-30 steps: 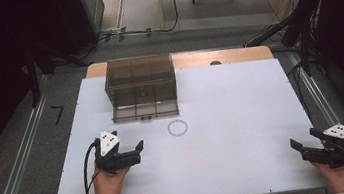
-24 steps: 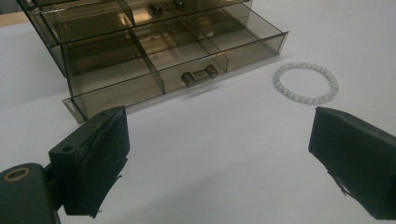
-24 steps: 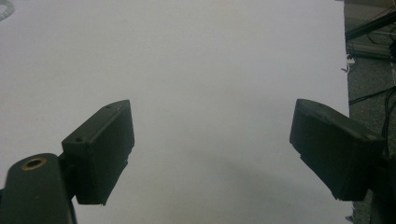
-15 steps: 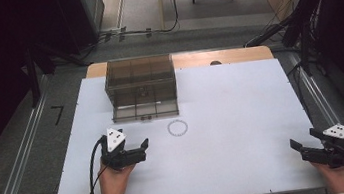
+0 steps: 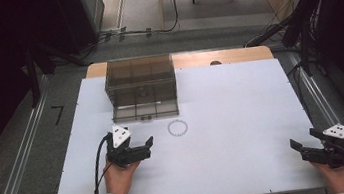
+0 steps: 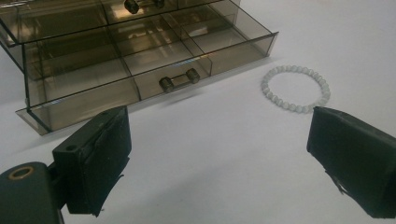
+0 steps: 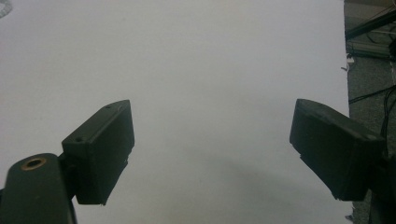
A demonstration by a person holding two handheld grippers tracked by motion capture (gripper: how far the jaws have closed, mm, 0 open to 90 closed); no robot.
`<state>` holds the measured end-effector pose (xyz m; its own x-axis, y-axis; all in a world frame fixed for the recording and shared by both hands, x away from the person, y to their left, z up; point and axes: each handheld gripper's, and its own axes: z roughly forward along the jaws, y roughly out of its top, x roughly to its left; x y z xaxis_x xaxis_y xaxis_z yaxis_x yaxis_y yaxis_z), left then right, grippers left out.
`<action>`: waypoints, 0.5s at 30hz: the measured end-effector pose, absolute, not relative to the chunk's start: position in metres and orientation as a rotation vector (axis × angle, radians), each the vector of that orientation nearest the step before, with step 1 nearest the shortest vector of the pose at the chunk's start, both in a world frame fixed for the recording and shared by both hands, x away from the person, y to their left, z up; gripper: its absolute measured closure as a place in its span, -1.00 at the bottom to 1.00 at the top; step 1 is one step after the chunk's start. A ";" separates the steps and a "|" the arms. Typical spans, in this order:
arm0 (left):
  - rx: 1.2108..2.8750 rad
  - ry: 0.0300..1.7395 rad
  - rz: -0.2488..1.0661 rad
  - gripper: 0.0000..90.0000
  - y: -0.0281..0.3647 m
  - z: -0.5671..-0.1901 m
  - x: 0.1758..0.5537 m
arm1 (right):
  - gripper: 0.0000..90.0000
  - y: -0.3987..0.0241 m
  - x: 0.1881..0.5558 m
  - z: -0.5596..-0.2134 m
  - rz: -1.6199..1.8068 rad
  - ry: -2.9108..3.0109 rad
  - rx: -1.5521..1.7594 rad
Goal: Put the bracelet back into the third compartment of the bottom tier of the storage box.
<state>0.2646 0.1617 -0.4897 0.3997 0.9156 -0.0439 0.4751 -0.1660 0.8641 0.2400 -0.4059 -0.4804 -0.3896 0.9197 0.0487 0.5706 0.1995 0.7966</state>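
A smoky clear drawer box stands on the white table, its compartments and small metal handles showing in the left gripper view. A pale bead bracelet lies flat just in front of the box's right corner. My left gripper is open, low over the table, a short way left of and nearer than the bracelet, with nothing between its jaws. My right gripper is open at the table's near right corner, over bare white surface.
Metal rails run along both sides of the table. Cables and dark equipment lie on the floor beyond the far edge. A wooden strip borders the table's back. The table's right edge lies close to my right gripper.
My left gripper has moved forward and to the right, closer to the bracelet and the box. The right gripper has stayed in place.
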 end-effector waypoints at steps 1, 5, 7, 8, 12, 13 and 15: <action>1.802 1.208 0.643 -0.85 0.160 -0.490 0.265 | -0.72 -0.406 0.240 -0.480 1.057 2.038 1.385; 1.809 1.205 0.637 -0.85 0.156 -0.490 0.268 | -0.72 -0.406 0.240 -0.480 1.057 2.039 1.385; 1.810 1.208 0.638 -0.85 0.155 -0.490 0.268 | -0.72 -0.406 0.240 -0.480 1.057 2.039 1.385; 1.813 1.211 0.638 -0.81 0.154 -0.490 0.269 | -0.72 -0.406 0.240 -0.480 1.058 2.039 1.386; 1.814 1.211 0.648 -0.78 0.148 -0.490 0.272 | -0.72 -0.406 0.240 -0.480 1.056 2.039 1.387; 1.816 1.210 0.648 -0.78 0.147 -0.490 0.272 | -0.72 -0.406 0.240 -0.480 1.058 2.040 1.387; 1.815 1.209 0.643 -0.78 0.144 -0.490 0.274 | -0.72 -0.406 0.240 -0.480 1.055 2.039 1.389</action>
